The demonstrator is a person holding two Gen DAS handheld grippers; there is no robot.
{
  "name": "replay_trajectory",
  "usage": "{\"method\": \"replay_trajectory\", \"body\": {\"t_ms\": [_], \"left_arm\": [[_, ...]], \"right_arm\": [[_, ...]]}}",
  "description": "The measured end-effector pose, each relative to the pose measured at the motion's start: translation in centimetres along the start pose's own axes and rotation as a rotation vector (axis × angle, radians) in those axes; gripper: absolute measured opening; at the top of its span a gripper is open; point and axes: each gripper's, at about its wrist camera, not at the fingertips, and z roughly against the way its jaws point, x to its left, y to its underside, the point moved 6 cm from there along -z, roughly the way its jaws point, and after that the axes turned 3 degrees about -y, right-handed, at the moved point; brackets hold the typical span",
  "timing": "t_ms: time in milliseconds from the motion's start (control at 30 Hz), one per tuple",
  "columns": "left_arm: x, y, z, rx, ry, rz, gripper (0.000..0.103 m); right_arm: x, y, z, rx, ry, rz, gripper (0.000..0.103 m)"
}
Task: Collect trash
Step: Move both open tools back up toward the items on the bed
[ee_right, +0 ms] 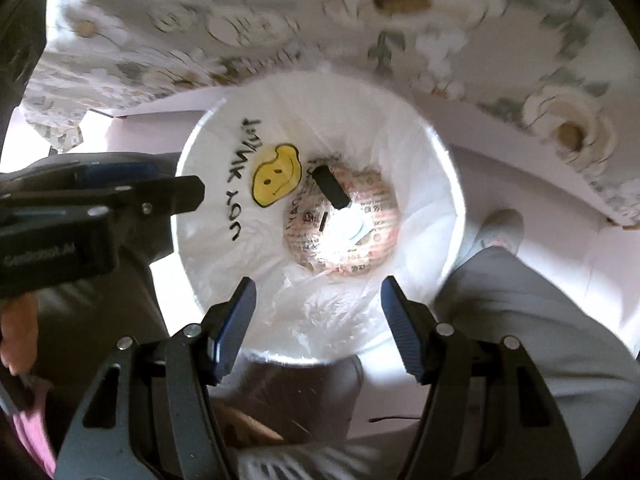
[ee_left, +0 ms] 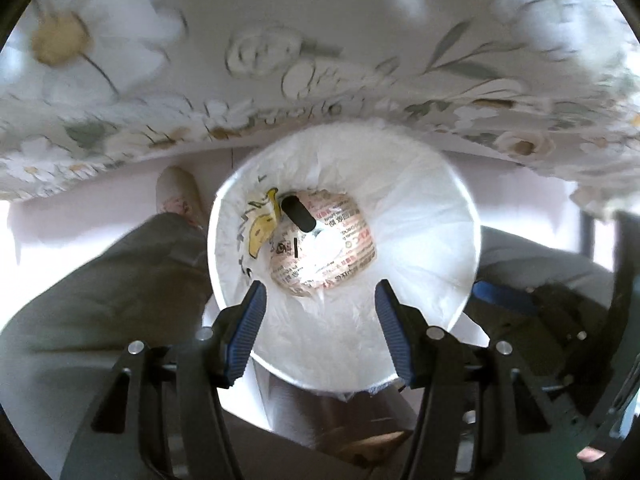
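A white bin lined with a white plastic bag (ee_left: pixel 420 216) (ee_right: pixel 404 152) stands on the floor below both grippers. The bag bears a yellow smiley (ee_right: pixel 277 179) (ee_left: pixel 260 230). At the bottom lie a printed wrapper (ee_left: pixel 352 220) (ee_right: pixel 376 208), a black stick-shaped item (ee_left: pixel 298 214) (ee_right: pixel 331 188) and a white scrap (ee_right: pixel 346 224). My left gripper (ee_left: pixel 320 300) is open and empty above the bin. My right gripper (ee_right: pixel 318 298) is open and empty above it too. The left gripper also shows at the left of the right wrist view (ee_right: pixel 120 196).
A table with a floral cloth (ee_left: pixel 280 60) (ee_right: pixel 200 32) hangs over the bin's far side. The person's legs in grey trousers (ee_left: pixel 100 280) (ee_right: pixel 540 320) and slippered feet (ee_left: pixel 176 192) (ee_right: pixel 500 228) flank the bin on a pale floor.
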Motion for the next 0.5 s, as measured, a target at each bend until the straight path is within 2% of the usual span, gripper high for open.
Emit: {"method": "replay_trajectory", "body": {"t_ms": [167, 500], "left_arm": [[-0.7, -0.1, 4.2, -0.072, -0.035, -0.061, 0.059], [-2.2, -2.4, 15.1, -0.246, -0.003, -0.107, 0.059]], "right_arm": [[1.0, 0.2, 4.5, -0.059, 0.004, 0.056, 0.065], [2.9, -0.5, 13.6, -0.190, 0.011, 0.154, 0.065]]}}
